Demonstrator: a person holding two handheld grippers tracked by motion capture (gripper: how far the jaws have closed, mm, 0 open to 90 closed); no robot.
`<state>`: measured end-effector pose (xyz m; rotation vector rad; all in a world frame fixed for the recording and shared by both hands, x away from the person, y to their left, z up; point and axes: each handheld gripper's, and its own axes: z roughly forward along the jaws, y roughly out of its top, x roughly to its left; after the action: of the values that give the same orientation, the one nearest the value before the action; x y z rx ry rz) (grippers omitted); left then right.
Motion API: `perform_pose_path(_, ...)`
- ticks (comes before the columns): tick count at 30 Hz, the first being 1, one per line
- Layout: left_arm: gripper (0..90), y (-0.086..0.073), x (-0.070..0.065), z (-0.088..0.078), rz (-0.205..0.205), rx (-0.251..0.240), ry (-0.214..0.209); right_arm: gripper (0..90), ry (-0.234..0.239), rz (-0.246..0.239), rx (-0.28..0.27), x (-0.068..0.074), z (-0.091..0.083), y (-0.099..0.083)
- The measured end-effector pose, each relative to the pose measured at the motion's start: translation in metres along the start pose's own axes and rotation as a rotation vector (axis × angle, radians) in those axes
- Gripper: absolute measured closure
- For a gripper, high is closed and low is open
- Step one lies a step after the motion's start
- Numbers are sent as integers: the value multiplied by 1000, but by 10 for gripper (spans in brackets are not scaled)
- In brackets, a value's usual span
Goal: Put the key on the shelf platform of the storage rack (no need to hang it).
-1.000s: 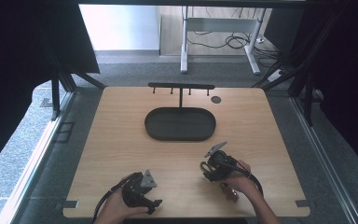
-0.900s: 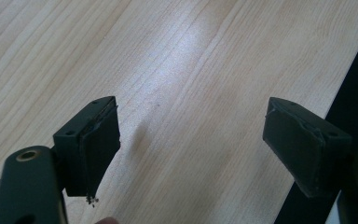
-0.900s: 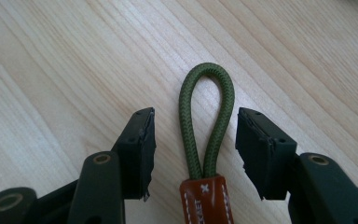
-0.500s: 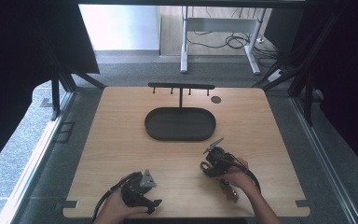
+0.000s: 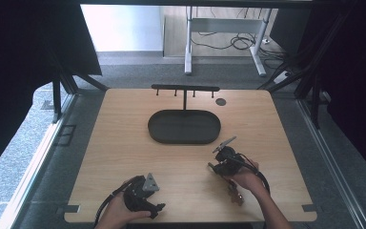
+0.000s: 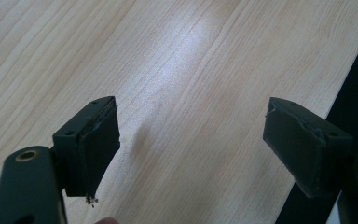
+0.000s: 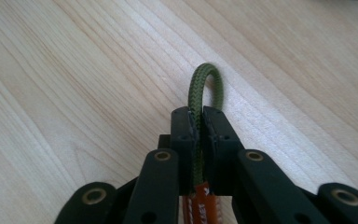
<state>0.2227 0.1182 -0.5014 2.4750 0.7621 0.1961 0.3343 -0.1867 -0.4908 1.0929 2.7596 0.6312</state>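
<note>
My right gripper [image 7: 199, 122] has just closed, clamped on the green cord loop [image 7: 205, 86], light, limp, best held near its orange tag [image 7: 200, 205]; my left gripper [image 6: 191, 140] stands apart, empty.

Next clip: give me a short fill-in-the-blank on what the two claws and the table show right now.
1. The right claw is shut on a braided loop of ____ colour.
2. The left claw stands ____, with nothing between its pads.
3. The dark oval tray sits in front of a black T-shaped ____ with pegs.
4. The table top is made of light ____.

Missing words: green; open; rack; wood
</note>
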Motion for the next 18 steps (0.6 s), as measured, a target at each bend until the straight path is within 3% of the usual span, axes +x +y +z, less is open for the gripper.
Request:
perform_pose_path(5,191,0,-1,-1,3,2,-1,835,2,-9,8,0,0,0)
perform_pose_path(6,191,0,0,-1,3,2,0,775,-5,-11,13,1,1,0)
perform_pose_path(18,191,0,0,0,-4,2,0,580,-16,-25,60,2,10,-2)
